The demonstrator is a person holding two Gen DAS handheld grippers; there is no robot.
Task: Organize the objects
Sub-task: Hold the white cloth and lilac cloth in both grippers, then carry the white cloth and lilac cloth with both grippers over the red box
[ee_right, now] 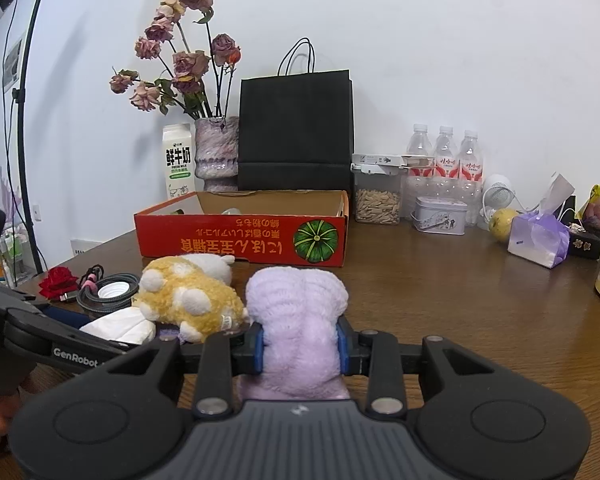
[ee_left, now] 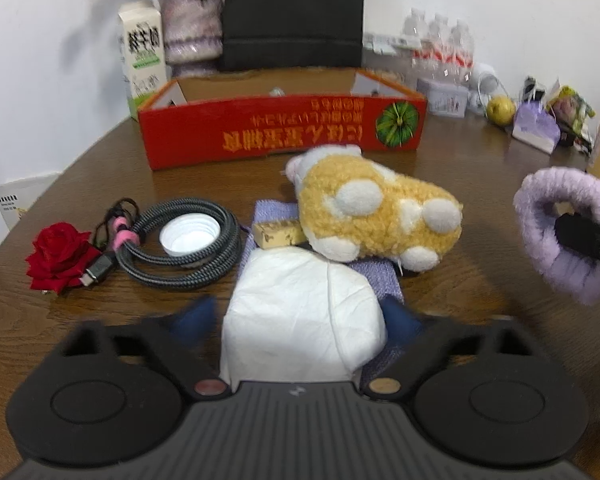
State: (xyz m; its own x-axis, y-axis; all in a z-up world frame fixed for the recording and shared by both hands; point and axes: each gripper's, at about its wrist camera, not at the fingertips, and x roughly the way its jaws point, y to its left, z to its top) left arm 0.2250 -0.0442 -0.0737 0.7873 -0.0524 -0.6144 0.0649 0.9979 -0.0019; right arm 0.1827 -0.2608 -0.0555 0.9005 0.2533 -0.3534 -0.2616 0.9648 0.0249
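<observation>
Right gripper point(ee_right: 300, 346) clamped on a fluffy lilac scrunchie point(ee_right: 298, 312), left gripper point(ee_left: 300, 316) half-closed with blurred blue pads point(ee_left: 400, 316) flanking a white tissue pack point(ee_left: 300, 312), contact unclear, tan-and-white plush toy point(ee_left: 376, 216) at 12 o'clock, open red cardboard box point(ee_left: 280, 132) beyond, bare wooden table point(ee_right: 460, 300) at 2 o'clock.

Right gripper point(ee_right: 300, 350) clamped on lilac fuzzy cloth point(ee_right: 298, 312); yellow plush toy point(ee_right: 188, 300) beside it, red box point(ee_right: 242, 236) behind
</observation>
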